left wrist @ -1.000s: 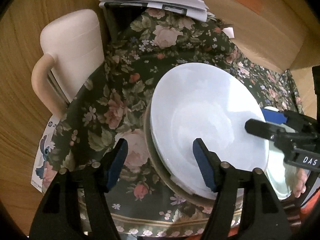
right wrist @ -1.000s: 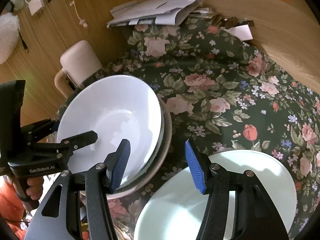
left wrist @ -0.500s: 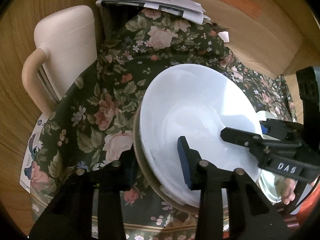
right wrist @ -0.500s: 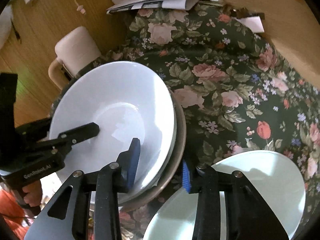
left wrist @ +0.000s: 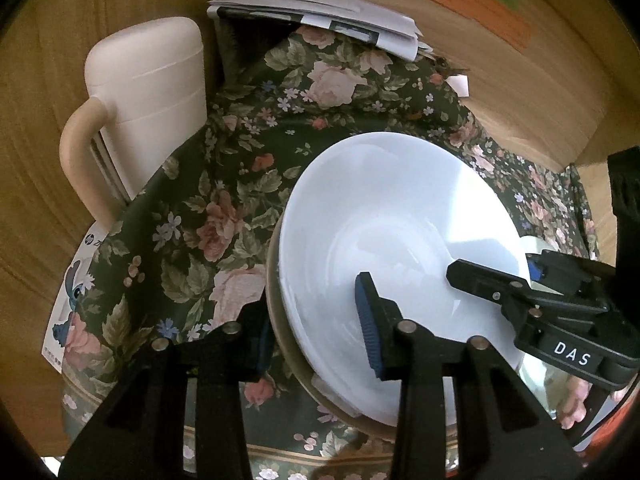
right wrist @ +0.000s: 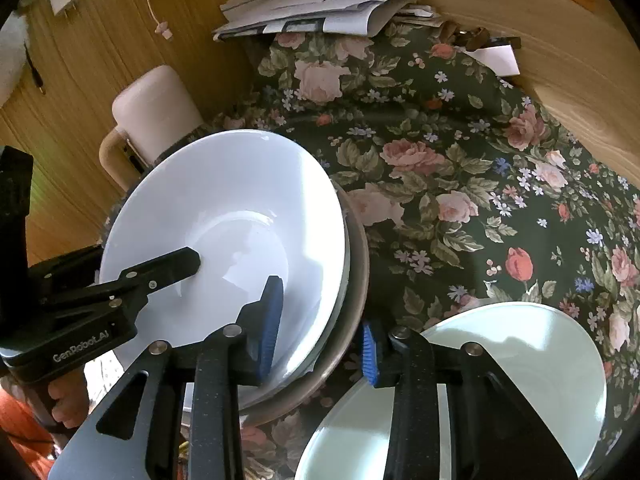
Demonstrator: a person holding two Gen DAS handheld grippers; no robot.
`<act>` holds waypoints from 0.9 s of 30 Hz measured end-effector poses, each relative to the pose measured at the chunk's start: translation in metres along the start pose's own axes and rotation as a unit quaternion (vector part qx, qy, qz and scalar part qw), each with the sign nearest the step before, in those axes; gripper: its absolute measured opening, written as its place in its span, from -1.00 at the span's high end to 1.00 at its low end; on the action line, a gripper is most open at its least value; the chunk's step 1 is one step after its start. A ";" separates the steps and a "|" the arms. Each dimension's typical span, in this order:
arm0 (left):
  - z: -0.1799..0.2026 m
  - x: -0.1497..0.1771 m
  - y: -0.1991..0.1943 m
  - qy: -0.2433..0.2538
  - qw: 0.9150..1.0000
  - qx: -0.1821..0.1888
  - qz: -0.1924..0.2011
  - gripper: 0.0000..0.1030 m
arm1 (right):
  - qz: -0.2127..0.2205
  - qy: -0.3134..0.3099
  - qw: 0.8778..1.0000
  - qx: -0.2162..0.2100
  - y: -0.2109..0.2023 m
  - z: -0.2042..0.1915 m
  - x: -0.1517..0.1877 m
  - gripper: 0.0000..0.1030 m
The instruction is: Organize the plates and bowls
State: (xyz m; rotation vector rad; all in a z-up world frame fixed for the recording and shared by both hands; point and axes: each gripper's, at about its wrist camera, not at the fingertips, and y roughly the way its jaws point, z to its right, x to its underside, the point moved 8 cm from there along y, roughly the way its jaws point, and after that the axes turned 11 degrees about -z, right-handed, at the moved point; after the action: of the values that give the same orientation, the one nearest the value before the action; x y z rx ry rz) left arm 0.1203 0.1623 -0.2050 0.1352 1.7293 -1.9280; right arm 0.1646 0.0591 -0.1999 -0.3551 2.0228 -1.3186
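Both jaws have just closed onto opposite rims of the stacked bowls (left wrist: 400,240): left gripper (left wrist: 316,336) and right gripper (right wrist: 320,328) now clamp them. Judging by that, the stack looks ready to lift, clear of the pale plate (right wrist: 520,360) just beside it

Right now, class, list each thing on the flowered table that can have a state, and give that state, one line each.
White bowl: topmost of a nested stack, empty.
Brown bowl: outermost of the stack, on the tablecloth.
Left gripper: closed across the stack's near rim.
Right gripper: closed across the rim on the other side.
Pale green plate: flat, empty, apart from the stack.
Papers: piled at the far edge.
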 end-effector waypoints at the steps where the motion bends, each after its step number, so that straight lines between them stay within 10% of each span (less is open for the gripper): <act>1: 0.000 -0.001 -0.001 -0.001 1.000 0.000 0.001 0.28 | 0.002 0.002 1.000 -0.002 -0.001 0.000 0.000 0.40; 27: 0.059 -0.009 -0.034 0.031 0.998 0.023 0.044 0.28 | 0.075 0.041 0.996 0.011 -0.073 0.026 0.014 0.43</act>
State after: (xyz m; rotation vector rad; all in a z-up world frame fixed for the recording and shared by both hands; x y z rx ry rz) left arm 0.1288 0.1103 -0.1607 0.2857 1.6899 -1.9192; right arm 0.1618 0.0007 -0.1472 -0.1368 2.0565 -1.2798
